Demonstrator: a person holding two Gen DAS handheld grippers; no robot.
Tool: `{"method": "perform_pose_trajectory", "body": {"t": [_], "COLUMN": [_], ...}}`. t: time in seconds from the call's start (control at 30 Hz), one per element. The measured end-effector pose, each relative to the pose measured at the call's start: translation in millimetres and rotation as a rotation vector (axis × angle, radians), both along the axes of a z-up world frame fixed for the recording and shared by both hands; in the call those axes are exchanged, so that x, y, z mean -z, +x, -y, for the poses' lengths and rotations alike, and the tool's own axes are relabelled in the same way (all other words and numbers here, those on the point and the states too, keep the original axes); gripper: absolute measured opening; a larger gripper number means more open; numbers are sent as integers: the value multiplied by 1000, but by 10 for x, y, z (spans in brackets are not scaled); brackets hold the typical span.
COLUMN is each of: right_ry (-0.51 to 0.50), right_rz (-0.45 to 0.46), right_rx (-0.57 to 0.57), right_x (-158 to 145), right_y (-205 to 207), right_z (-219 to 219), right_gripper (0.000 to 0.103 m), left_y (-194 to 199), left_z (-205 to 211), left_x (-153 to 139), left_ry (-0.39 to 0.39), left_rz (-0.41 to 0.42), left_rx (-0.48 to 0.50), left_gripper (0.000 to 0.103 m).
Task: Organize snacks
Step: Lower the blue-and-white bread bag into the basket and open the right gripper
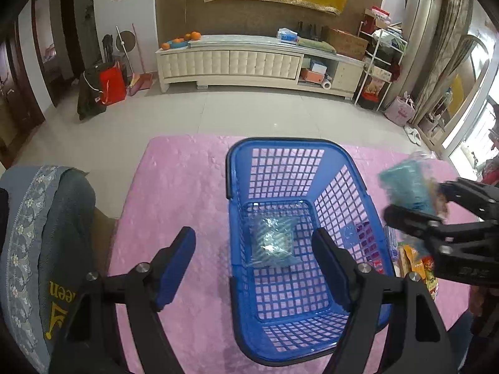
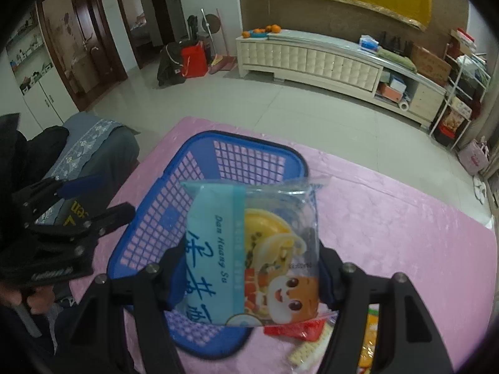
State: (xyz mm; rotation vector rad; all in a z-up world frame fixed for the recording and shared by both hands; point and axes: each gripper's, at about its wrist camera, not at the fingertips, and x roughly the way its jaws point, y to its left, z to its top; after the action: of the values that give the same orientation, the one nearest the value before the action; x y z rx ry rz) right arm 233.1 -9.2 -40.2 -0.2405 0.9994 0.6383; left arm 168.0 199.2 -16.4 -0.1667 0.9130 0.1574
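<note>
Blue plastic lattice basket (image 1: 299,187) is sitting on the pink textured tablecloth (image 1: 174,187), holding one clear-wrapped teal snack packet (image 1: 273,243) on its floor. The left gripper (image 1: 254,261) is hanging spread and empty above the basket. The right gripper (image 2: 249,280) is pinching a teal and orange cartoon-printed snack bag (image 2: 249,255) over the basket's rim.

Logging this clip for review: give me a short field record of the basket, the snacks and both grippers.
surface: pink cloth
basket: blue basket on the cloth
in basket: one clear-wrapped packet
left gripper: open, empty, above the basket
right gripper: shut on a blue snack bag, beside the basket
still outside: loose snacks on the cloth, right of the basket
</note>
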Motion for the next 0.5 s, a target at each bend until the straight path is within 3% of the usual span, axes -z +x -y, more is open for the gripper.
{"method": "perform_pose_trajectory", "body": {"t": [0.1, 0.23, 0.5], "right_ry": [-27, -27, -59], "right_rz": [21, -28, -9], "right_rx": [7, 16, 31], "right_x": [89, 249, 318], "right_y": [76, 183, 280], "right_z": [-135, -278, -347], "right_gripper": [70, 71, 73], "left_y": [48, 137, 290], "left_z": [-97, -180, -196], "left_x": [7, 79, 208], "left_ry": [11, 5, 3], "left_rz": [12, 8, -9], "left_rx": [-7, -9, 9], "left_gripper": [75, 75, 75]}}
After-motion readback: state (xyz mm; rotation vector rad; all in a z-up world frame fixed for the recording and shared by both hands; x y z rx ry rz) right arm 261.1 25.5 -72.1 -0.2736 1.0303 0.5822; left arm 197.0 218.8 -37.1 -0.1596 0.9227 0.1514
